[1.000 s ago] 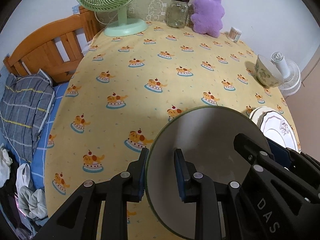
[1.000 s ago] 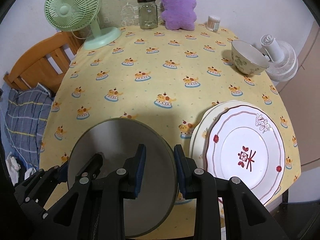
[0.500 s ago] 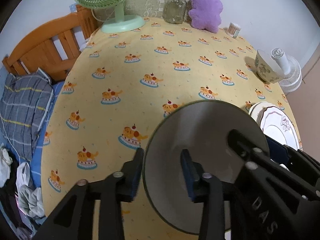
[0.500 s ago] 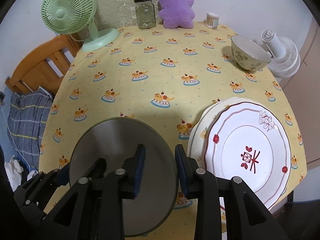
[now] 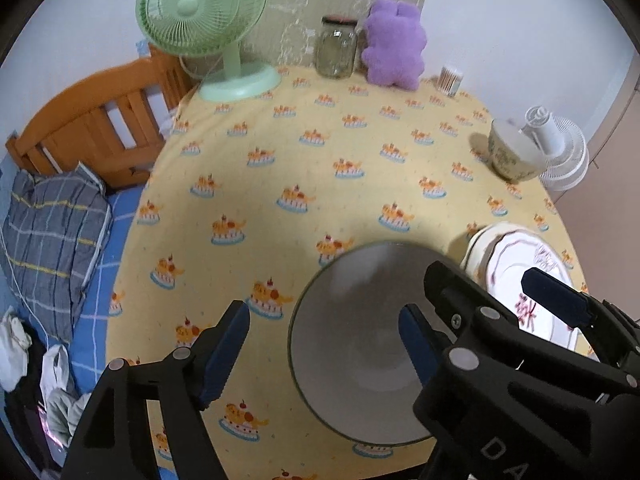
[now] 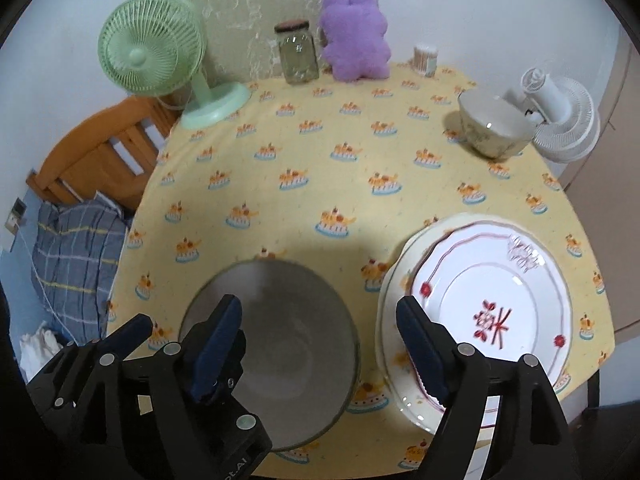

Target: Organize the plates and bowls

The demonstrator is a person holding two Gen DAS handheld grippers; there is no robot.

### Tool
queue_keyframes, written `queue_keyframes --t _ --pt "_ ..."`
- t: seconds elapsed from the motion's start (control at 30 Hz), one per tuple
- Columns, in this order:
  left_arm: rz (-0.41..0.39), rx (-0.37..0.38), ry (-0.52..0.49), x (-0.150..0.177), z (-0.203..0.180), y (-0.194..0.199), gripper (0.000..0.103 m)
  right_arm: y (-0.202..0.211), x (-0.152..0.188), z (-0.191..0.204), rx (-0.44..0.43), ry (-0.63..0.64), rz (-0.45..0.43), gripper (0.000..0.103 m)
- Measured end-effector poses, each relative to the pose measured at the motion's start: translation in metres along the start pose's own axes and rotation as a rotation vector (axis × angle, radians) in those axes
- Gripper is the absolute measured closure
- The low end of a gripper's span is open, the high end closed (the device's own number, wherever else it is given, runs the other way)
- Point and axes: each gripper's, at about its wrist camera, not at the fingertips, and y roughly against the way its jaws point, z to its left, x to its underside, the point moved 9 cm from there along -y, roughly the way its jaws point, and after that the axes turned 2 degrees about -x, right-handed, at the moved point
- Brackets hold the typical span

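Near the front edge of the table (image 6: 320, 148), the grey bowl (image 6: 276, 344) sits on the yellow cloth with both tools spread wide around it: the left gripper (image 5: 324, 344) and the right gripper (image 6: 320, 340) each had their pads pinched on its rim a second ago and half a second ago, and now neither pad touches it. Bowl is released, upright, rim level as far as the blur lets me judge. That reads as a finished placement, just left of the plate stack (image 6: 480, 312), where a red-trimmed plate lies on a larger cream one. One piece looks unsorted: the floral bowl (image 6: 494, 128) at the far right, close to that edge, with the white fan (image 6: 560, 120) just beyond it off the table. Likely next job is bringing the two bowls together, though the intended spot is a guess. Middle of the cloth is open, good room for a carry. Back row holds the green fan (image 6: 160, 64), glass jar (image 6: 298, 56), purple plush (image 6: 356, 40) and a small cotton-swab tub (image 6: 426, 58), all well apart from the work. Plate stack overhangs toward the near-right corner; careful there.
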Motion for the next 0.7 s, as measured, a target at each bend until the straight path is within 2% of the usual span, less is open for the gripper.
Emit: queue_keyframes --t 0.23,0.33,0.7 --pt "-0.081 -0.025 -0.012 -0.029 -0.015 0.018 0.024 0.021 -0.028 -0.011 0.013 0.009 -0.071 0.021" --pt "-0.09 -0.034 -0.011 -0.038 -0.025 0.019 0.024 0.024 -0.038 -0.02 0.006 0.001 -0.092 0.021" --pt "-0.087 -0.083 0.023 -0.069 -0.083 0.009 0.025 0.021 -0.079 -0.083 0.002 0.012 -0.053 0.021"
